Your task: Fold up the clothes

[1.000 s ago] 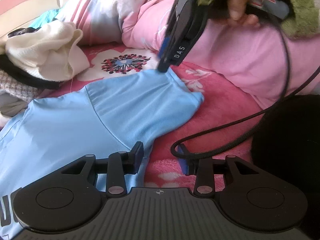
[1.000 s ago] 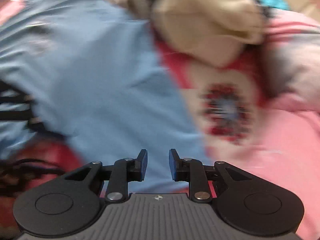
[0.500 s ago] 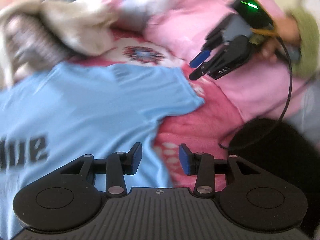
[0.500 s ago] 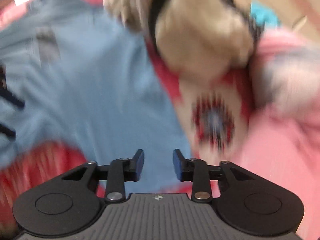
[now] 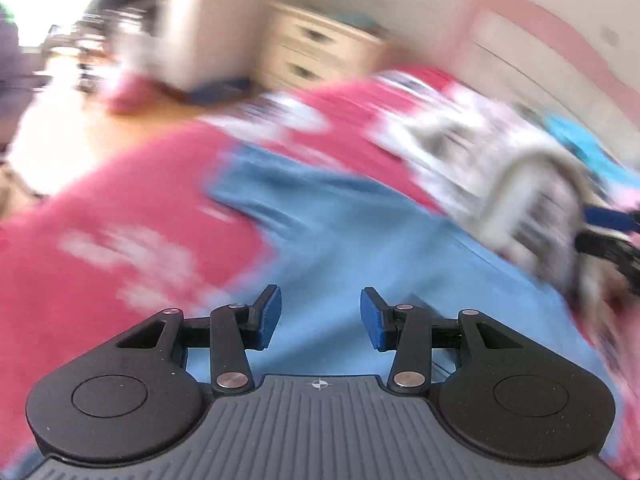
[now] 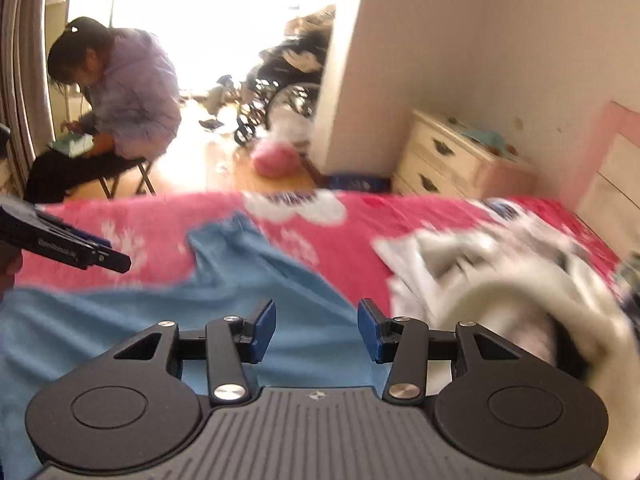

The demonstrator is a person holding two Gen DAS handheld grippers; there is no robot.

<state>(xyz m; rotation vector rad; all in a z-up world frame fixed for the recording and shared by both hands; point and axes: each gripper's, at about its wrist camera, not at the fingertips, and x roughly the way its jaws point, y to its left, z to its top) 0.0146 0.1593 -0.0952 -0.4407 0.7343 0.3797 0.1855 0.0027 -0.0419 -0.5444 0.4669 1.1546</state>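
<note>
Two tools hung over the bed, both with their blue pads apart and nothing between them. The left tool (image 5: 320, 318) had just been widening a little, and the right tool (image 6: 317, 330) had just been opening by a good deal more. Directly ahead of and beneath each pair of fingers lay the light blue shirt (image 6: 240, 292), spread flat on the red floral blanket (image 6: 400, 216); neither tool touched it. From the right tool, one sleeve of the shirt reached away toward the far edge of the bed, ahead and slightly left of the fingers. Ahead and to the right of both tools sat a rumpled heap of cream and grey clothes (image 6: 500, 276), overlapping the shirt's right edge. The left tool showed at the far left of the right tool's view, above the blanket, and the right tool's blue-tipped fingers showed at the far right edge of the left tool's view. Beyond the bed stood a cream dresser (image 6: 452, 160) against the wall, a pink cushion (image 6: 276, 160) lay on the floor, and a seated person (image 6: 116, 108) bent forward on a stool.
</note>
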